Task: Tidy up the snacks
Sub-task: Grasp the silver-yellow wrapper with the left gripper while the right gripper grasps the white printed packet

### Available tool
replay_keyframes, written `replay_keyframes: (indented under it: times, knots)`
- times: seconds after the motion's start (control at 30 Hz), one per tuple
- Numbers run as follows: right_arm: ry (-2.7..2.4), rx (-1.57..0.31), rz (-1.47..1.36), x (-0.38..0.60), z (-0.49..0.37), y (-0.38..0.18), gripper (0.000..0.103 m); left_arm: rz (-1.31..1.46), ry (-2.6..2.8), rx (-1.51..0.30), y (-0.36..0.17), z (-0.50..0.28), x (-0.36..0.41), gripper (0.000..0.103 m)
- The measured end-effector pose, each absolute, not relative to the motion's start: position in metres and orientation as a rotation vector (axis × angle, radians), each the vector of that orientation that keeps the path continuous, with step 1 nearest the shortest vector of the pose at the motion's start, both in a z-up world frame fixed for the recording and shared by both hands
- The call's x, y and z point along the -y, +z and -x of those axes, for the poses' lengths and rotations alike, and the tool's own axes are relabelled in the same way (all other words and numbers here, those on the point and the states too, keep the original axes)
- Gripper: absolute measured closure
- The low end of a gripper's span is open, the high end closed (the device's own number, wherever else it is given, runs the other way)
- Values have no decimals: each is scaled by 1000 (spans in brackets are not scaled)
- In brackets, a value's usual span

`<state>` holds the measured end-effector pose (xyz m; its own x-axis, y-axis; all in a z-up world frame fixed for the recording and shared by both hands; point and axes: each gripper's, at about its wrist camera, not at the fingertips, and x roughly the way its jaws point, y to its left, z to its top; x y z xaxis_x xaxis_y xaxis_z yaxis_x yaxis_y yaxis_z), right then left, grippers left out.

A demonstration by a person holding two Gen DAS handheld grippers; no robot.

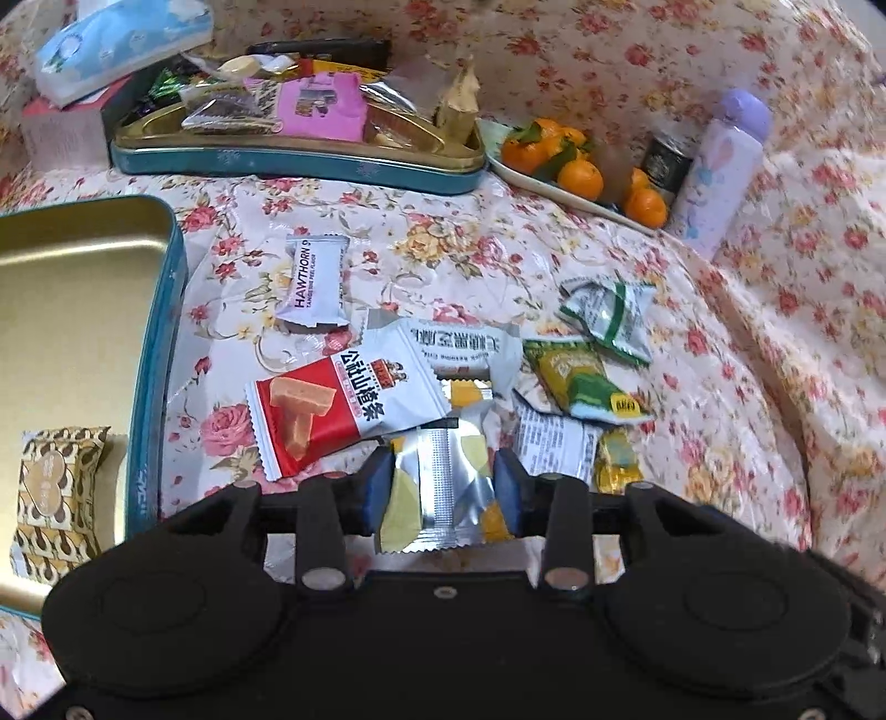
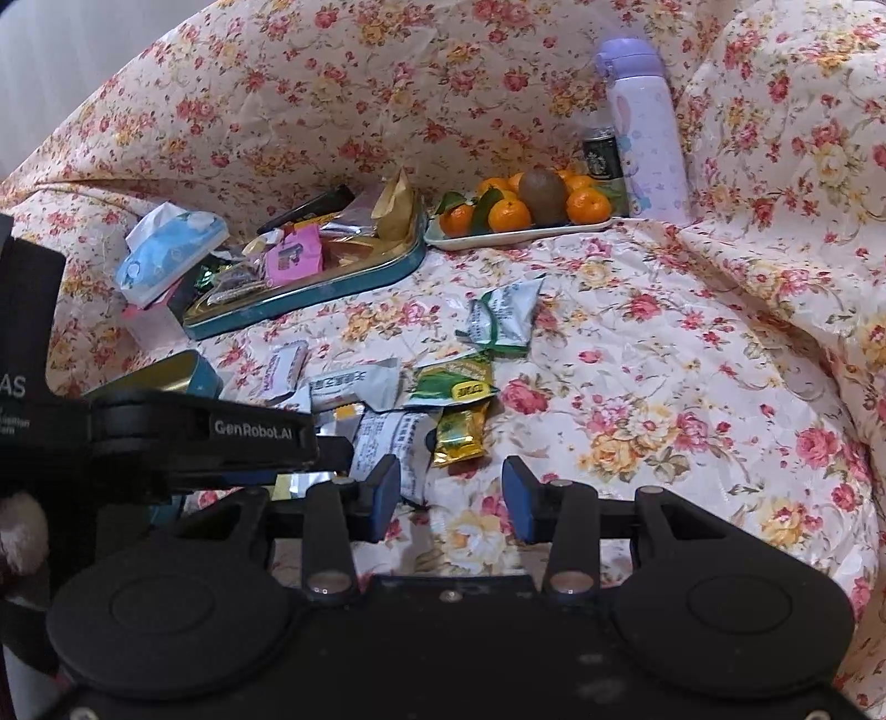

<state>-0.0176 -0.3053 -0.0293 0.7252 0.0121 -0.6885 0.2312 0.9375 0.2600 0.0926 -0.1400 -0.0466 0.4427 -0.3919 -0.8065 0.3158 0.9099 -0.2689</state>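
My left gripper (image 1: 442, 487) is open, its blue pads on either side of a silver-and-yellow snack packet (image 1: 443, 487) lying on the floral cloth. Beyond it lies a pile of packets: a red-and-white hawthorn strip packet (image 1: 343, 410), a white Hawthorn packet (image 1: 315, 288), a green-yellow packet (image 1: 581, 382), a green-white packet (image 1: 609, 315) and a gold candy (image 1: 617, 459). A teal tin (image 1: 72, 354) at the left holds one brown-patterned packet (image 1: 55, 498). My right gripper (image 2: 451, 495) is open and empty over bare cloth, right of the pile (image 2: 421, 387). The left gripper's body (image 2: 194, 432) shows at its left.
A second teal tin (image 1: 299, 158) full of snacks stands at the back, with a tissue pack (image 1: 122, 44) beside it. A plate of tangerines (image 2: 520, 213) with a kiwi, a dark can (image 2: 601, 155) and a lilac flask (image 2: 648, 127) stand at the back right.
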Motion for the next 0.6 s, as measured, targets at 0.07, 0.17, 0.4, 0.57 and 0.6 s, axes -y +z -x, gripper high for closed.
replay_keyframes:
  times: [0.07, 0.17, 0.4, 0.57, 0.6]
  knots:
    - [-112, -754, -341, 302, 15, -30, 59, 74, -460, -1030, -46, -89, 134, 56]
    - [-94, -758, -330, 296, 9, -30, 60, 74, -478, -1047, -44, -85, 125, 56]
    - [-55, -774, -325, 288, -8, -34, 60, 47, -485, -1048, -45, -77, 109, 56]
    - [-57, -810, -343, 289, -27, -41, 59, -13, -494, -1007, -46, -72, 108, 54]
    - [-51, -816, -344, 289, -30, -42, 59, -21, -495, -1004, -46, -72, 108, 53]
